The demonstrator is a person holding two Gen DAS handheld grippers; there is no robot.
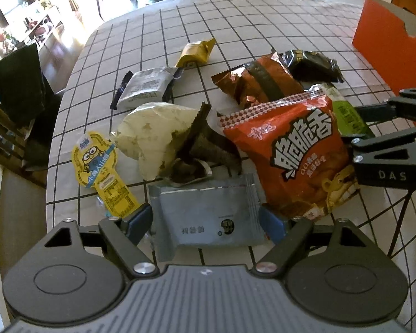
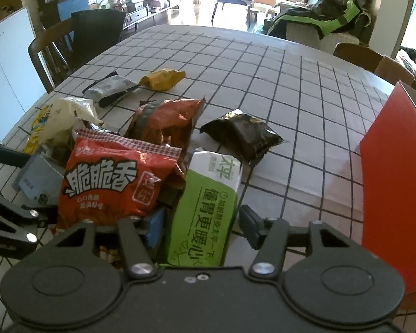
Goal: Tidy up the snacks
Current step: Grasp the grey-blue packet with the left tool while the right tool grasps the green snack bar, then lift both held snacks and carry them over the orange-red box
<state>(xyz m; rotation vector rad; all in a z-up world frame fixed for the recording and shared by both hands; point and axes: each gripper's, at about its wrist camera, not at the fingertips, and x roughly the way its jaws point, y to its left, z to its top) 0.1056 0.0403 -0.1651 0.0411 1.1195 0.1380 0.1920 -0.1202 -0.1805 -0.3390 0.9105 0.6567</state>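
Note:
A pile of snack packets lies on the checked tablecloth (image 1: 235, 22). My left gripper (image 1: 206, 220) points down at a flat grey packet (image 1: 208, 213), and its blue pads (image 1: 140, 219) sit against the packet's two side edges. A red chips bag (image 1: 294, 155) leans beside it. My right gripper (image 2: 202, 226) straddles a green-and-white packet (image 2: 205, 216), with its fingers (image 2: 249, 224) just clear of the packet's sides. The same red chips bag (image 2: 113, 180) overlaps this gripper's left finger. The right gripper (image 1: 374, 149) also shows at the right edge of the left wrist view.
Around the pile lie a brown foil bag (image 1: 260, 83), a black packet (image 1: 313, 66), a white crumpled wrapper (image 1: 155, 136), a yellow cartoon packet (image 1: 102, 166), a grey-white packet (image 1: 147, 86) and a gold packet (image 1: 197, 52). An orange box (image 2: 393, 194) stands at the right. Chairs ring the table.

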